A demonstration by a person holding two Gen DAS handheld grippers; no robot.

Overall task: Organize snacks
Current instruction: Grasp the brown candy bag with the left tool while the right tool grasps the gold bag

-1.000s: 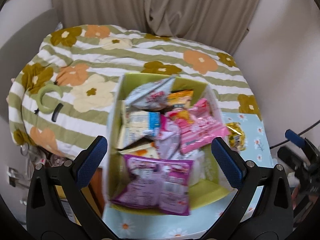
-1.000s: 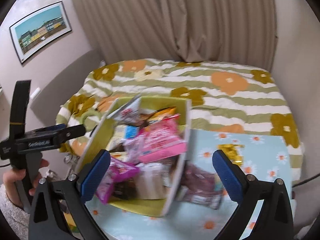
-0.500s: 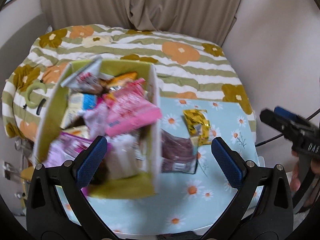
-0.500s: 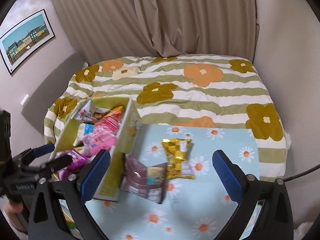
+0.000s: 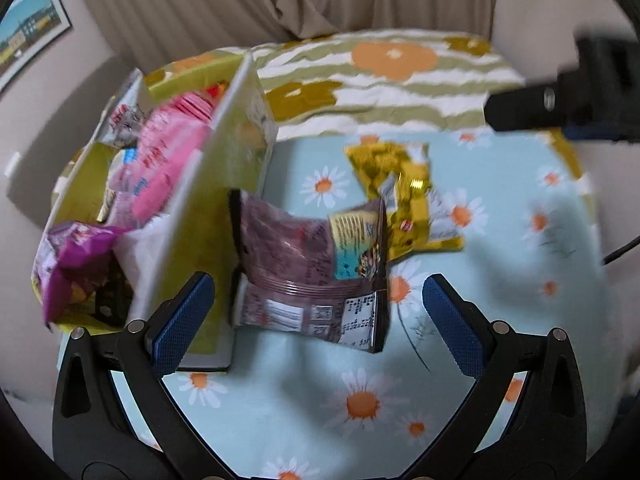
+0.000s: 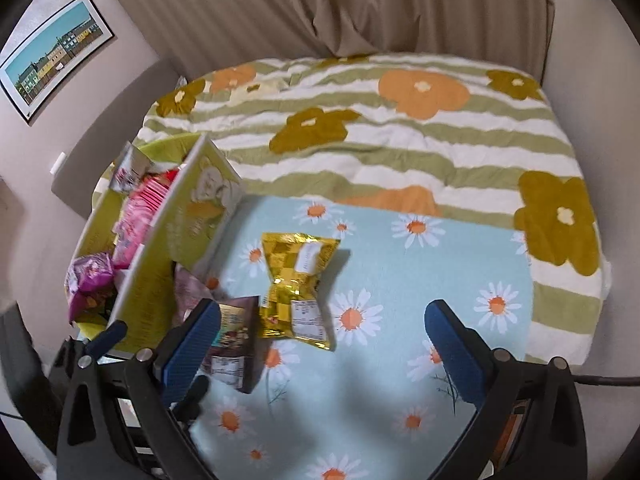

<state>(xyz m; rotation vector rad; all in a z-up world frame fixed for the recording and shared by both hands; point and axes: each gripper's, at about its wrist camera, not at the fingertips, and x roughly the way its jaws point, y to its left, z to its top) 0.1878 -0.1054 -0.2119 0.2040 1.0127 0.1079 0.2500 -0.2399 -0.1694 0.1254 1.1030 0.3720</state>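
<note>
From your left wrist view, your left hand-held gripper [image 5: 318, 312] stands wide open and empty, its blue pads either side of a maroon snack bag [image 5: 310, 270] lying on the worktop [image 5: 280, 408], which is covered by a light blue daisy cloth. The bag's left edge sits against the wall of the yellow-green box [image 5: 208, 216]. A gold snack bag [image 5: 404, 200] lies just behind it, partly overlapped and blurred, so its print cannot be read. Inside the box you can make out a pink packet [image 5: 160, 168] and a purple packet [image 5: 76, 264]; the rest of the contents are smeared by motion. Your right hand-held gripper [image 5: 560, 92] shows only as a dark blurred shape at the upper right.

From your right wrist view, your right hand-held gripper [image 6: 324, 340] is also spread wide with nothing in it. Its left pad covers part of the maroon snack bag [image 6: 236, 340]; the gold snack bag [image 6: 296, 284] lies in full sight between the pads, further ahead. The box [image 6: 176, 240] is on the left. Beyond the worktop lies a bed [image 6: 400, 128] with a striped flowered cover, then beige curtains [image 6: 320, 4] and a framed picture [image 6: 52, 56] on the wall.
</note>
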